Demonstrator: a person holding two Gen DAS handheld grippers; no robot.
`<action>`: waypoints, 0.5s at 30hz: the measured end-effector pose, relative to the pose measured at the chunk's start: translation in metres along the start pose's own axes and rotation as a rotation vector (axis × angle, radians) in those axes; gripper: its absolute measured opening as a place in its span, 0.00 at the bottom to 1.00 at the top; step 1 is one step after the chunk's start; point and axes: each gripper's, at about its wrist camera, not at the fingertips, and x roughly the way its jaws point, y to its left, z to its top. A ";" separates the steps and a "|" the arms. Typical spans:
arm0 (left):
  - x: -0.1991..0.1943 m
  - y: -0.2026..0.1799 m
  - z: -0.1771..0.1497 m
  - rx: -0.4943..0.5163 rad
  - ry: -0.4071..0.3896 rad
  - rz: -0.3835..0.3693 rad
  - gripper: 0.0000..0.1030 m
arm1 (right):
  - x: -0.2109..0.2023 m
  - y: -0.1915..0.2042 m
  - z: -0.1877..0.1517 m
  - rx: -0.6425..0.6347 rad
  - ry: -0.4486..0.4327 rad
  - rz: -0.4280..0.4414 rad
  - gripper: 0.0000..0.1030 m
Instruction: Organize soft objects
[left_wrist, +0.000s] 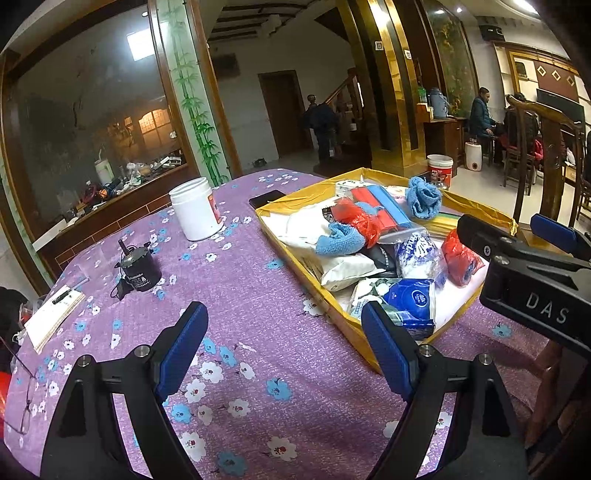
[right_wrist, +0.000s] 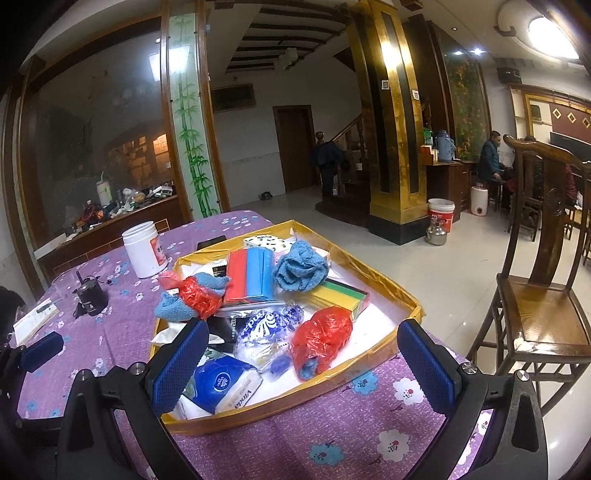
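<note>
Hovering wide apart, left claw empty, right claw seemingly empty above yellow tray

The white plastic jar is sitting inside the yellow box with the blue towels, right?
Not quite. The white plastic jar stands outside the yellow box, on the purple flowered tablecloth. The crumpled blue towels are in the box, as the right wrist view shows.

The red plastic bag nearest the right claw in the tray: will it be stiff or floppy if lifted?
Probably floppy: the red plastic bag looks thin and crinkled, so it should sag. A blue cloth shows at its open end and might slip out. It seems light, and its glossy film may slide between the pads.
</note>
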 end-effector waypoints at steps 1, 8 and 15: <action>0.000 0.000 0.000 0.001 0.000 0.001 0.83 | 0.000 0.000 0.000 0.003 0.001 0.001 1.00; 0.000 0.001 0.000 0.003 0.003 0.002 0.83 | 0.003 -0.002 -0.001 0.010 0.014 0.010 1.00; 0.000 0.003 0.000 0.004 0.007 0.003 0.83 | 0.006 -0.002 -0.002 0.011 0.023 0.018 1.00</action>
